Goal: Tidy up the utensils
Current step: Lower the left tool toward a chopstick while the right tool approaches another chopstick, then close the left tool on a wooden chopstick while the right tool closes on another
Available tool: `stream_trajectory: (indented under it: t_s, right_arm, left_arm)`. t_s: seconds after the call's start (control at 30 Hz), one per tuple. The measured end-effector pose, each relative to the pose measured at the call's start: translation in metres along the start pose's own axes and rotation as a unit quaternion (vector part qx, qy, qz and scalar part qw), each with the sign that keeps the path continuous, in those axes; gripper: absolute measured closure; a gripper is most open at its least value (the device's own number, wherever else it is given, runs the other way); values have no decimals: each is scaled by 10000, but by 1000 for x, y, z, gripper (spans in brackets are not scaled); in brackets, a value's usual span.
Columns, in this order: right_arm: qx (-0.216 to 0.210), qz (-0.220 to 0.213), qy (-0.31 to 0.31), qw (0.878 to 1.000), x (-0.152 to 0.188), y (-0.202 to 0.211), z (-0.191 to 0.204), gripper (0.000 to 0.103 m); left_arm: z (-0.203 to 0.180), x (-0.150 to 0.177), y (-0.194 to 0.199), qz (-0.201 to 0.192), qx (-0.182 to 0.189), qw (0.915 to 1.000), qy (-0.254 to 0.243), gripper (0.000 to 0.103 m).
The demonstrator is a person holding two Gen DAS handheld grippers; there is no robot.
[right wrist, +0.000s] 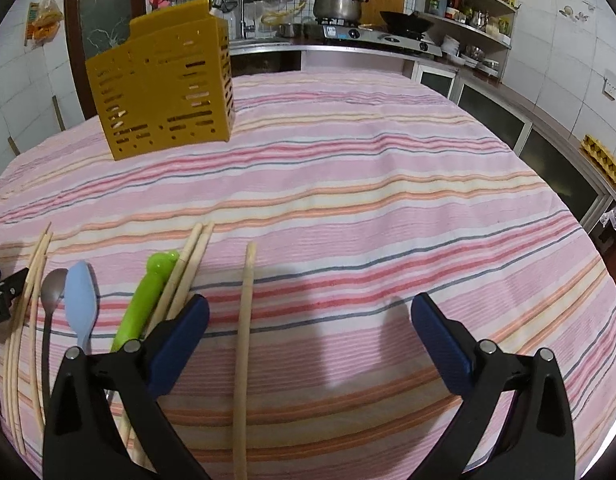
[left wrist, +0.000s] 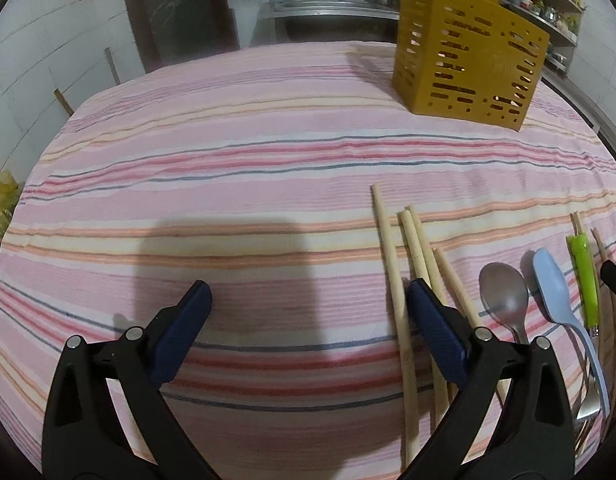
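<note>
A yellow slotted utensil holder (left wrist: 468, 56) stands upright at the far side of the striped tablecloth; it also shows in the right wrist view (right wrist: 163, 88). Near me lie several wooden chopsticks (left wrist: 396, 280) (right wrist: 243, 328), a metal spoon (left wrist: 504, 300) (right wrist: 53, 288), a light blue plastic spoon (left wrist: 552, 292) (right wrist: 80, 300), a green-handled utensil (left wrist: 586, 280) (right wrist: 145, 296) and a fork (left wrist: 588, 404). My left gripper (left wrist: 310, 292) is open and empty, its right finger over the chopsticks. My right gripper (right wrist: 310, 306) is open and empty, with one chopstick between its fingers.
The striped tablecloth (right wrist: 368, 184) covers the table. Behind it is a counter with a gas stove and pot (right wrist: 338, 4), a sink (left wrist: 328, 12) and shelves of jars (right wrist: 468, 12). An egg carton (right wrist: 602, 158) sits on the right counter.
</note>
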State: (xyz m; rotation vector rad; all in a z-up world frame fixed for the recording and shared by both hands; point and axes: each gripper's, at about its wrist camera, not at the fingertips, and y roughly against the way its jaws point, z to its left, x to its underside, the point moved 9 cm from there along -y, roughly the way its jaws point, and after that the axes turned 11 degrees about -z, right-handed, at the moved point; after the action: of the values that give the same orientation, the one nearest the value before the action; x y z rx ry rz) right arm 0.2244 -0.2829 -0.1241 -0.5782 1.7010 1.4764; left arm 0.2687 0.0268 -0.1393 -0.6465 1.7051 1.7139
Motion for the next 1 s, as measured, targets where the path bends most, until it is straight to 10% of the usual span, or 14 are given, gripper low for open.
stream_trajectory:
  t_s: [0.6, 1.0]
  right_arm:
    - [-314, 119, -95, 9994, -5, -7, 14, 69]
    - [-385, 214, -19, 9990, -13, -14, 23, 94]
  left_arm:
    - [-22, -18, -8, 76, 284, 9995, -60, 62]
    - [-32, -25, -17, 263, 417, 9988, -46, 87]
